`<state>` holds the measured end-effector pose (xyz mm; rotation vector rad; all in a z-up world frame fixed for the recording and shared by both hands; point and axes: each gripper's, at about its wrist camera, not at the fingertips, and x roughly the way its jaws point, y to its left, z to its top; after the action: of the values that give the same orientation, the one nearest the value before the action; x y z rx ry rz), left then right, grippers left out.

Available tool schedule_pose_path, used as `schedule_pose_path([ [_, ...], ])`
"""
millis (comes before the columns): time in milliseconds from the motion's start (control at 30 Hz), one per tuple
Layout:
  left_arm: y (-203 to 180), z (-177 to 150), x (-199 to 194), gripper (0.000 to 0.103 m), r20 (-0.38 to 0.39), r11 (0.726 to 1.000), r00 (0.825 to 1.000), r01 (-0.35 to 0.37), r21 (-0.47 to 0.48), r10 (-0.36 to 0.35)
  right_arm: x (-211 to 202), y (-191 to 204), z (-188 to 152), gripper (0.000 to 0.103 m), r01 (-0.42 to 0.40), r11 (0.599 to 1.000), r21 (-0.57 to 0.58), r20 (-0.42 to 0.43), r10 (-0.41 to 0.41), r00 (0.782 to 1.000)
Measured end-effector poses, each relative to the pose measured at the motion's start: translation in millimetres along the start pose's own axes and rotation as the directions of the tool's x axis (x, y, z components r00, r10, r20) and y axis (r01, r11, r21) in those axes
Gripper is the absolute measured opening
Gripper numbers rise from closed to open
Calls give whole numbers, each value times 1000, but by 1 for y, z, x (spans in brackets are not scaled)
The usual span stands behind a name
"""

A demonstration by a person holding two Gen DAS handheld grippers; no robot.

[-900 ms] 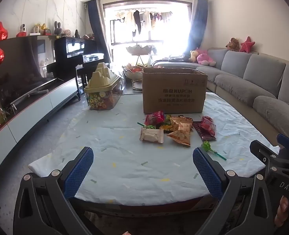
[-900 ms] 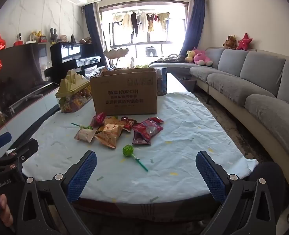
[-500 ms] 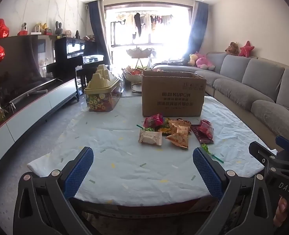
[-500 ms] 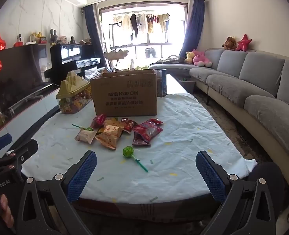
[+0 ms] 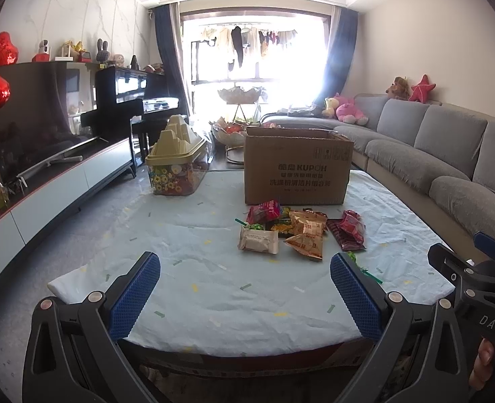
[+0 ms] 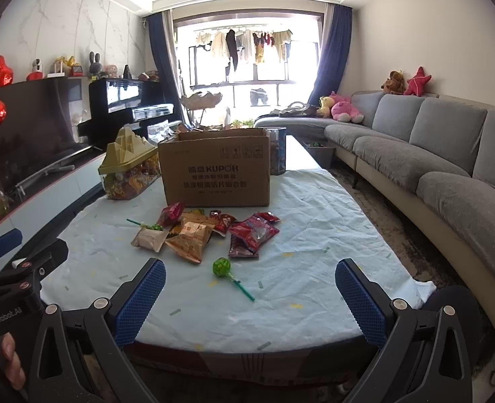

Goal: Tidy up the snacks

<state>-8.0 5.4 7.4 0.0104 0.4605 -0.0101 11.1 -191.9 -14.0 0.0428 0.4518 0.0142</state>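
Note:
A pile of snack packets (image 5: 301, 231) lies mid-table in front of an open cardboard box (image 5: 296, 168); in the right wrist view the pile (image 6: 200, 231) and box (image 6: 215, 171) show too. A green lollipop (image 6: 221, 266) lies nearest me, and is partly hidden by my finger in the left wrist view (image 5: 351, 255). A beige packet (image 5: 258, 240) is at the pile's left. My left gripper (image 5: 244, 285) is open and empty over the table's near edge. My right gripper (image 6: 251, 288) is open and empty, just short of the lollipop.
A clear candy tub with a gold lid (image 5: 177, 164) stands left of the box. The table wears a pale cloth (image 5: 214, 288). A grey sofa (image 6: 449, 168) runs along the right; a TV cabinet (image 5: 62, 181) along the left.
Both grippers have tilted slightly, so the table and snacks sit a little lower in view. Both stay open and empty.

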Motion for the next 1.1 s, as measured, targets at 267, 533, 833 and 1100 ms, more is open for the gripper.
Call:
schedule_pose_path([
  [267, 1, -1, -1, 103, 3, 1000, 1000, 1, 2, -1, -1, 1, -1, 102, 2, 1000, -1, 4, -2, 1000],
  [533, 1, -2, 0, 103, 6, 1000, 1000, 1, 2, -1, -2, 1, -1, 102, -2, 1000, -5, 4, 2, 1000],
  [833, 1, -1, 1, 103, 5, 1000, 1000, -1, 2, 1, -2, 0, -1, 102, 4, 1000, -4, 7, -4, 1000],
  [1100, 0, -2, -2, 103, 14, 1000, 1000, -1, 4, 1, -2, 0, -1, 102, 4, 1000, -3, 9, -4, 1000],
])
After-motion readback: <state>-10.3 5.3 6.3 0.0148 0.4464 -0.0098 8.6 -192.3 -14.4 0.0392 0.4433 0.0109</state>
